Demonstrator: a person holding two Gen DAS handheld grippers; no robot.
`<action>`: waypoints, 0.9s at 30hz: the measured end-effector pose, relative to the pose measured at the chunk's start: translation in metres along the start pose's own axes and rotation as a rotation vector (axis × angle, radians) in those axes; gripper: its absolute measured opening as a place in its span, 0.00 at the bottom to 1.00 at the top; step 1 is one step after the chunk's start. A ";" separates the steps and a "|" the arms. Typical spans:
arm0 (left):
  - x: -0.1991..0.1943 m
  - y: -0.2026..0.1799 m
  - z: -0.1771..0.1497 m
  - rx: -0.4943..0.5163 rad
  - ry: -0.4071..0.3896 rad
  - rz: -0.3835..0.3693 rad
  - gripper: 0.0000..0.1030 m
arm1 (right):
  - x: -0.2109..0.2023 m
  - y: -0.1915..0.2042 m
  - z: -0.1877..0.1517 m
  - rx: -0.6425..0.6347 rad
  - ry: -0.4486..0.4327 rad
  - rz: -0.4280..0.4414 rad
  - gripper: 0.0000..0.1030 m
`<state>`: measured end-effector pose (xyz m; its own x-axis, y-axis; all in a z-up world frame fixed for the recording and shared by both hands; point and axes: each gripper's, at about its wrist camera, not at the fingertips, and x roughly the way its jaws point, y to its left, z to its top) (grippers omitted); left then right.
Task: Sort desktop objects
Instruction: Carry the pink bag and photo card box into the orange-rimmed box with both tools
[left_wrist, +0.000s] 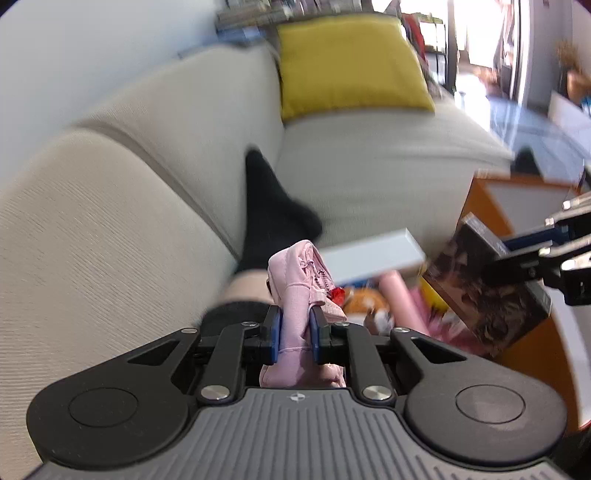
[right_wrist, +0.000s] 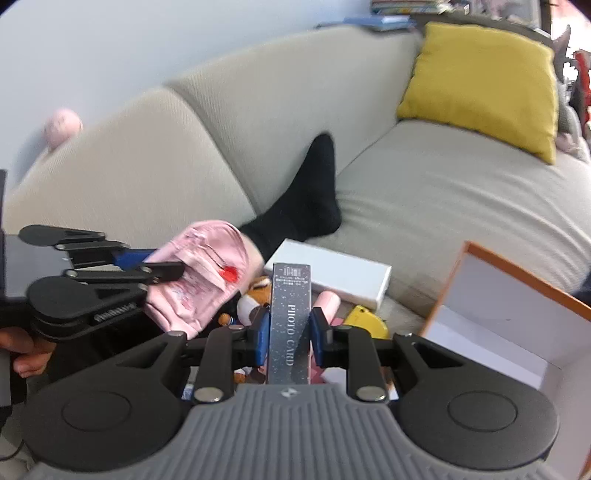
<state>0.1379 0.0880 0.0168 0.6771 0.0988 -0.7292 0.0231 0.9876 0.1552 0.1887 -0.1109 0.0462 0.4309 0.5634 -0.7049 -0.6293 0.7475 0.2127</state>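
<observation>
A beige sofa (right_wrist: 258, 122) fills the background, a yellow cushion (right_wrist: 484, 81) at two o'clock. An orange-edged white box (right_wrist: 495, 314) stands open at four o'clock. The left gripper (left_wrist: 295, 332) has its fingers clenched on a pink pouch (left_wrist: 295, 291). The right gripper (right_wrist: 286, 332) grasps a grey photo card box (right_wrist: 290, 317), upright, above a clutter of small toys (right_wrist: 255, 295).
</observation>
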 end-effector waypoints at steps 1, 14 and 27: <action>-0.010 -0.001 0.002 -0.007 -0.023 -0.009 0.17 | -0.009 -0.001 -0.002 0.009 -0.020 -0.006 0.24; -0.066 -0.101 0.012 0.042 -0.157 -0.312 0.17 | -0.104 -0.059 -0.067 0.267 -0.124 -0.182 0.24; -0.023 -0.198 -0.041 0.364 -0.018 -0.200 0.17 | -0.064 -0.099 -0.132 0.479 0.028 -0.223 0.24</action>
<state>0.0877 -0.1044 -0.0246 0.6452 -0.0964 -0.7579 0.4123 0.8791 0.2392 0.1374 -0.2675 -0.0189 0.4987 0.3675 -0.7850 -0.1558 0.9289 0.3359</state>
